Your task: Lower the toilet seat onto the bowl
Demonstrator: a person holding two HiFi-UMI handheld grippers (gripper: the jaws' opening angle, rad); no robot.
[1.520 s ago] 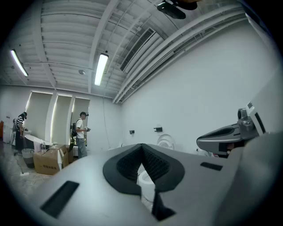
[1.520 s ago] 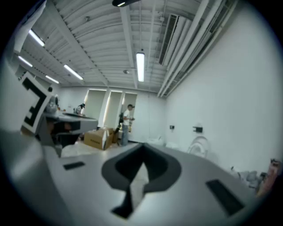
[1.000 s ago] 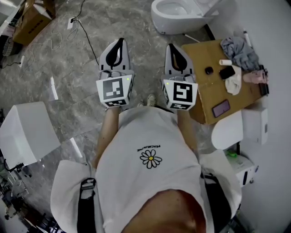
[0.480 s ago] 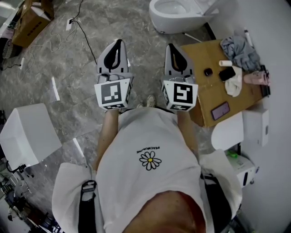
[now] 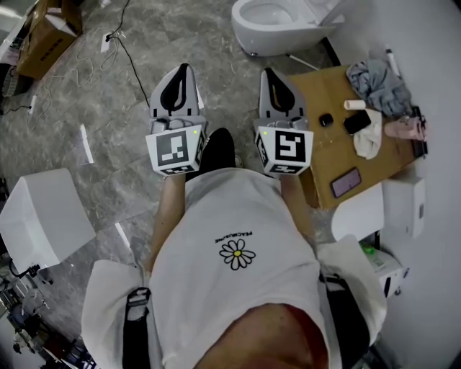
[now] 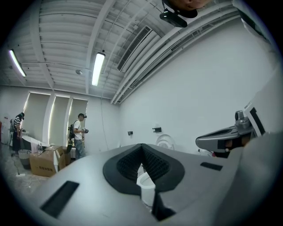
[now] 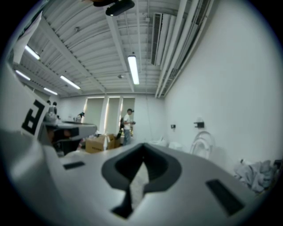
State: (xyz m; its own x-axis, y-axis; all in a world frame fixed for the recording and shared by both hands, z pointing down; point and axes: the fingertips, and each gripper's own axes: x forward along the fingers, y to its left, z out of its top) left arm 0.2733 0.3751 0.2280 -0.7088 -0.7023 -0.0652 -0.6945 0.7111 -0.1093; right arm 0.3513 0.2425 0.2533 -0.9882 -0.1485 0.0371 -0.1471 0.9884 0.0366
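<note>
The white toilet [image 5: 268,27] stands at the top of the head view with its bowl open. Its seat [image 5: 330,10] is raised on the right side, toward the wall. Both grippers are held level in front of the person, well short of the toilet and touching nothing. My left gripper [image 5: 185,68] is shut and empty, and so is my right gripper [image 5: 271,73]. In the left gripper view the bowl [image 6: 146,183] shows past the closed jaws and the upright seat [image 6: 164,142] stands by the wall. In the right gripper view the raised seat [image 7: 201,145] stands far off to the right.
A cardboard box [image 5: 317,155] on the right carries a grey cloth [image 5: 371,78], a phone [image 5: 344,181] and small items. A white bin [image 5: 366,209] is beside it. A cable [image 5: 135,61] runs over the floor. A white box [image 5: 43,216] sits at the left. People [image 6: 79,134] stand far back.
A black shoe has stepped into view between the two grippers. Both grippers have moved a little forward toward the toilet, still shut.
</note>
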